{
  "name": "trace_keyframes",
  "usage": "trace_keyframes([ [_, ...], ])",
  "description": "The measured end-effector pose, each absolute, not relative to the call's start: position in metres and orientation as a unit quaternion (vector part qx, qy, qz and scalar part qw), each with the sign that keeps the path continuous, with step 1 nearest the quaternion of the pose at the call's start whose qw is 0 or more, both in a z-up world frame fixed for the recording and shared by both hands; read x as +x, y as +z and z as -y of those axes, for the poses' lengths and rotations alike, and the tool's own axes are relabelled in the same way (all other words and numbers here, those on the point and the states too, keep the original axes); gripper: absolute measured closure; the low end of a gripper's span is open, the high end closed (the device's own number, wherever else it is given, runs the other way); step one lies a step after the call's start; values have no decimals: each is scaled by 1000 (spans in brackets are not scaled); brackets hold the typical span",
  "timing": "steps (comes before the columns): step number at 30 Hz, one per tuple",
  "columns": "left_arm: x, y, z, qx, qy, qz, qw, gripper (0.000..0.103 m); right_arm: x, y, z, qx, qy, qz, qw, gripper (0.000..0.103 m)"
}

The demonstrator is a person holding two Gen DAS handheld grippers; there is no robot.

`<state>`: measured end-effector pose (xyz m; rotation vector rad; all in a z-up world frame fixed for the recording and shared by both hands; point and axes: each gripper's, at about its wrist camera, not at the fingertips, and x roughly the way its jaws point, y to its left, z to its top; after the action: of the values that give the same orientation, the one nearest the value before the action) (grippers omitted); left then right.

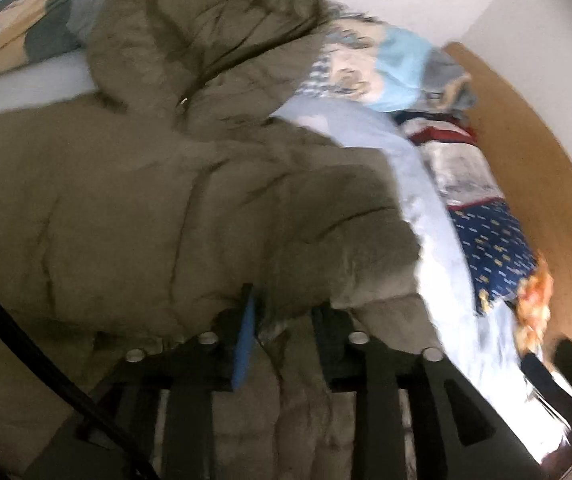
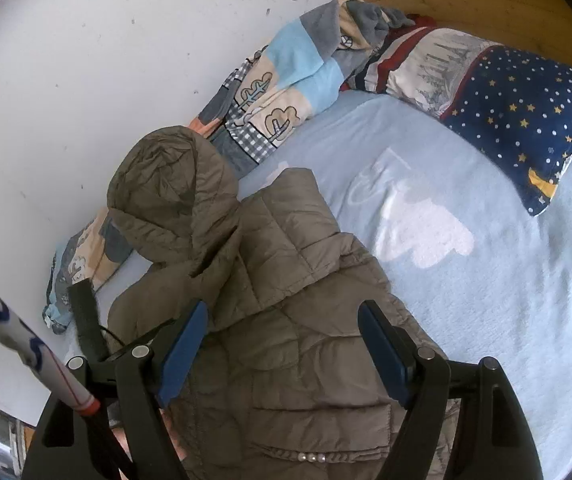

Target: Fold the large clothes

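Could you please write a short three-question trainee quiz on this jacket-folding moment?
1. True or false: the right gripper is clamped on the jacket.
2. Which gripper has jacket fabric between its fingers?
3. The jacket's hood lies toward: A) the white wall, B) the starry pillow.

Key: 1 false, its jaws stand open above the jacket; 2 the left gripper; 3 A.

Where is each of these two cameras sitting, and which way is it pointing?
Left wrist: rides on the left tool, looking along its fingers, which pinch the olive puffer jacket; only tool parts show.
Right wrist: rides on the right tool, open above the jacket; a sleeve at lower left may be the person's.
Both show: the jacket, light blue bedsheet, starry pillow, patchwork blanket.
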<state>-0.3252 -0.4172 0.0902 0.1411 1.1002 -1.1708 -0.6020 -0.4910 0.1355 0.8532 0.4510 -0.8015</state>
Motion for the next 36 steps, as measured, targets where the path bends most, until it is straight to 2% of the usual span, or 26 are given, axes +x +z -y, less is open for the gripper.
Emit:
trace_keyframes([
  [2,-322,106,399,55,-539,-470,697,61,-600,133,493,402,-377,-211,807,21],
  [3,-319,114,390,49,-540,-459,704,51,-598,132,493,401,-377,-212,807,21],
  [4,-314,119,381,43,-539,-452,709,49,-596,131,493,399,-377,-214,808,21],
  [8,-275,127,344,25,-509,-440,740,49,-582,124,493,400,-365,-216,812,22],
  [13,-213,109,296,30,-403,-446,799,49,-567,100,506,447,-343,-213,798,24],
  [15,-194,98,282,36,-370,-448,813,49,-561,88,513,466,-338,-215,789,29],
  [17,-181,87,274,49,-345,-452,821,49,-553,77,519,479,-330,-220,783,43],
  [20,-168,59,275,86,-330,-477,810,48,-539,73,517,463,-335,-234,787,50],
  [22,-167,41,278,116,-327,-495,797,48,-528,78,512,432,-340,-245,799,50],
  [25,-167,44,275,109,-328,-486,802,48,-518,86,504,386,-351,-256,814,50],
  [30,-184,76,275,82,-346,-434,828,48,-511,93,497,338,-369,-262,826,50],
  [36,-231,76,318,143,-410,-392,811,48,-498,93,492,309,-368,-274,833,50],
])
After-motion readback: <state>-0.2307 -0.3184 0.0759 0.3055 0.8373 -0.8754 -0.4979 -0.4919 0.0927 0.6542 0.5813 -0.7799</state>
